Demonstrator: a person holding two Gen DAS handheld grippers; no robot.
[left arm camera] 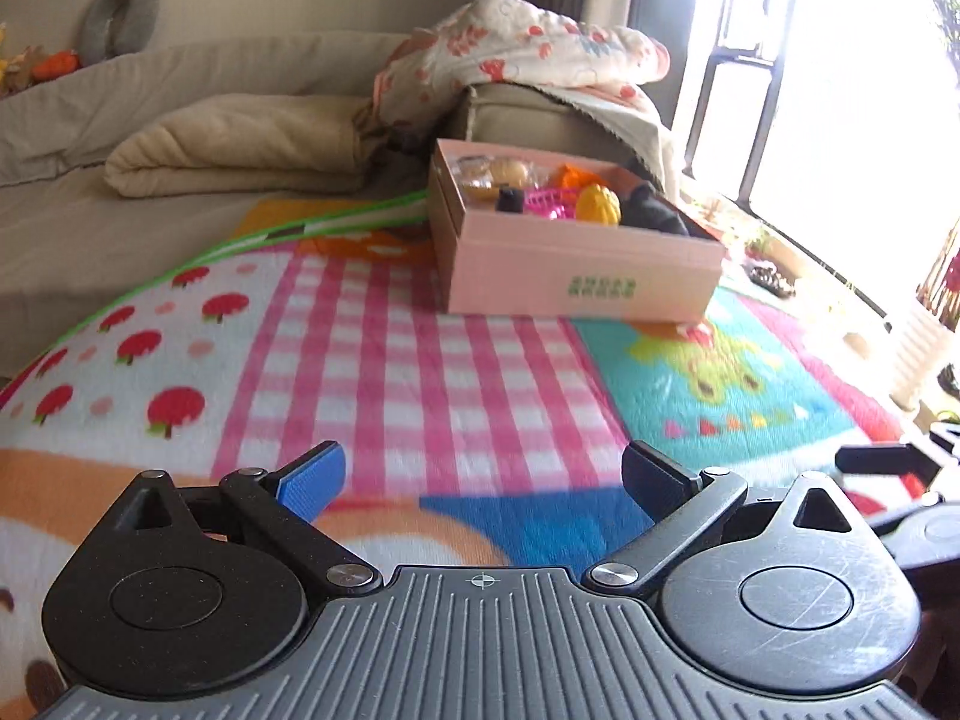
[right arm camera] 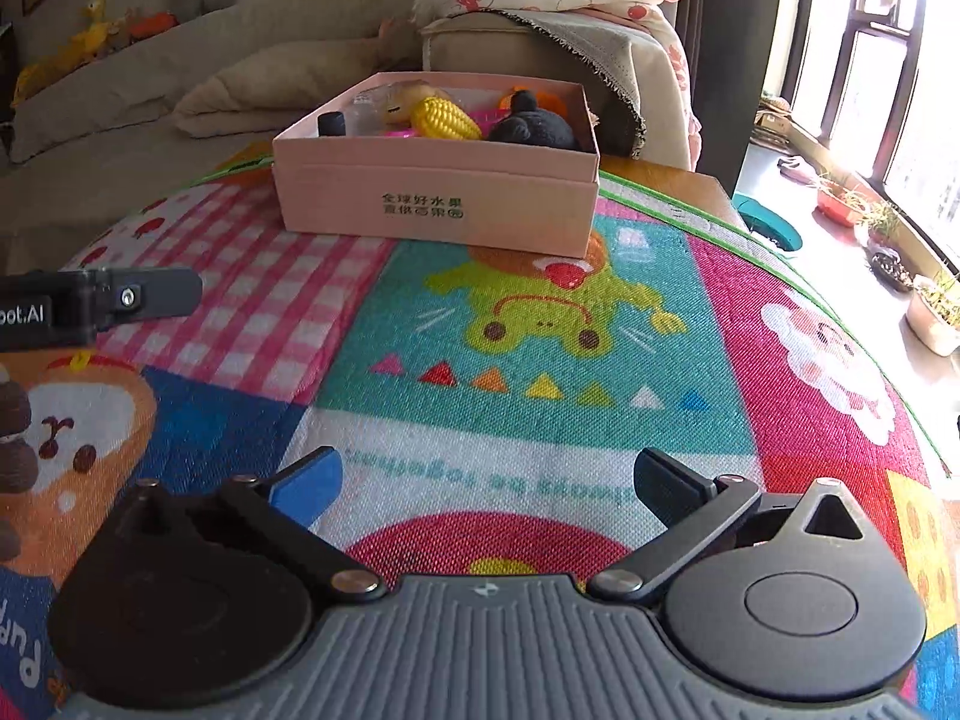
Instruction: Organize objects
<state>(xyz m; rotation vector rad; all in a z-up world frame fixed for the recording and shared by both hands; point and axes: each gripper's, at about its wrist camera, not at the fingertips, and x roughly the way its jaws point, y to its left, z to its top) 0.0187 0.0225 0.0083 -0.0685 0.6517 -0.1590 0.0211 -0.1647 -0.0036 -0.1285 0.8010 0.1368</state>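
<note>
I'm holding both the left gripper (left arm camera: 483, 480) and right gripper (right arm camera: 486, 483) released (nothing grasped), since the pink box (right arm camera: 438, 204) looks packed.

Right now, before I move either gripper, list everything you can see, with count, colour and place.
box: one, pink with green print, on the mat, far side
toy corn: one, yellow, inside the box
plush toy: one, black, in the box beside the corn
small cylinder: one, black, at the box's left corner
basket-like toy: one, magenta, in the box
orange item: one, at the back of the box, unclear what
play mat: one, multicoloured, under everything
folded blanket: one, cream, on the sofa behind
floral cloth: one, white and red, over the sofa arm
plant pots: several, by the window
left gripper: one, open, empty
right gripper: one, open, empty
</note>
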